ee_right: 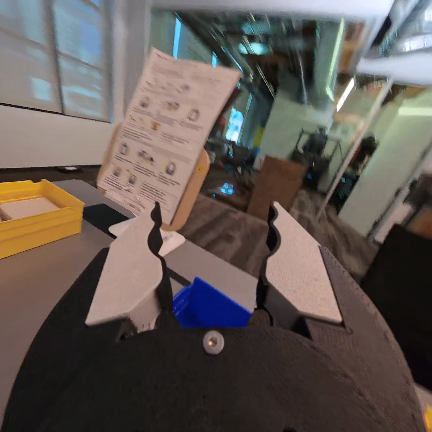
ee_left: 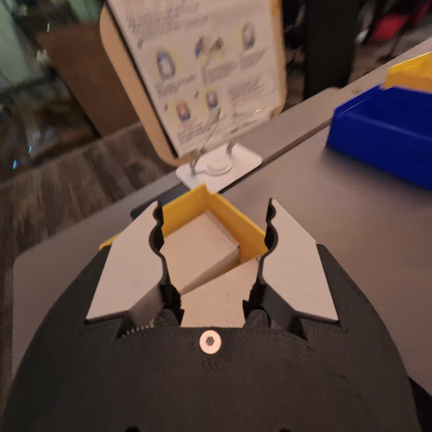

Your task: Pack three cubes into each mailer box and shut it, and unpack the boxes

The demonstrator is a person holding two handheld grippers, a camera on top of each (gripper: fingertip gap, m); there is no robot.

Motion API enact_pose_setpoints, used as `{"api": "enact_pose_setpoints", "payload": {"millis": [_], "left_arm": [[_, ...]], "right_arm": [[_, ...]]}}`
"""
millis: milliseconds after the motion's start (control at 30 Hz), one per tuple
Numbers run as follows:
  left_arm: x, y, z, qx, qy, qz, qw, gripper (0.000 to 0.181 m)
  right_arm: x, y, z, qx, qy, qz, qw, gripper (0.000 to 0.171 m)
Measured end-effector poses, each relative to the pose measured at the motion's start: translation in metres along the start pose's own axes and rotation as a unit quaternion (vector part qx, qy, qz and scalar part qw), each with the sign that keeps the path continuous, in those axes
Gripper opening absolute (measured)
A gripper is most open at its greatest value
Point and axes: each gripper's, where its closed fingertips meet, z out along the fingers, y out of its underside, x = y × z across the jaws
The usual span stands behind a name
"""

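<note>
My left gripper (ee_left: 215, 203) is open and empty, hovering over a yellow tray (ee_left: 236, 224) at the table's left corner. White flat mailer boxes (ee_left: 198, 243) lie in the tray, one tilted over another, and they show between my fingers. My right gripper (ee_right: 214, 205) is open and empty, above the corner of a blue bin (ee_right: 210, 306). The yellow tray (ee_right: 42, 226) with a white box (ee_right: 30, 207) also shows at the left of the right wrist view. No cubes are in view.
The blue bin (ee_left: 383, 140) sits at the right on the grey table (ee_left: 292, 210), with a yellow bin (ee_left: 411, 74) behind it. An instruction sheet on a stand (ee_left: 201, 77) stands at the table's far edge, also in the right wrist view (ee_right: 168, 131). There is about 55 cm between the tips of the two grippers.
</note>
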Motion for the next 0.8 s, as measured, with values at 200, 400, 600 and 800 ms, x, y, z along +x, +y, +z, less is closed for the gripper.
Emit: {"api": "enact_pose_setpoints", "payload": {"millis": [200, 400, 600, 800], "left_arm": [[0.048, -0.005, 0.000, -0.035, 0.098, 0.137, 0.985, 0.105], [0.075, 0.085, -0.009, -0.331, 0.205, 0.197, 0.900, 0.115], [0.054, 0.140, -0.009, -0.491, 0.210, 0.285, 0.796, 0.122], [0.039, 0.177, 0.002, -0.553, 0.219, 0.348, 0.725, 0.122]], "right_arm": [[-0.045, -0.021, 0.009, 0.030, -0.062, -0.018, 0.997, 0.100], [-0.050, -0.029, 0.012, 0.053, -0.050, -0.029, 0.997, 0.098], [-0.053, -0.036, 0.006, 0.076, -0.067, -0.021, 0.995, 0.098], [-0.050, -0.041, -0.003, 0.086, -0.067, -0.029, 0.994, 0.098]]}}
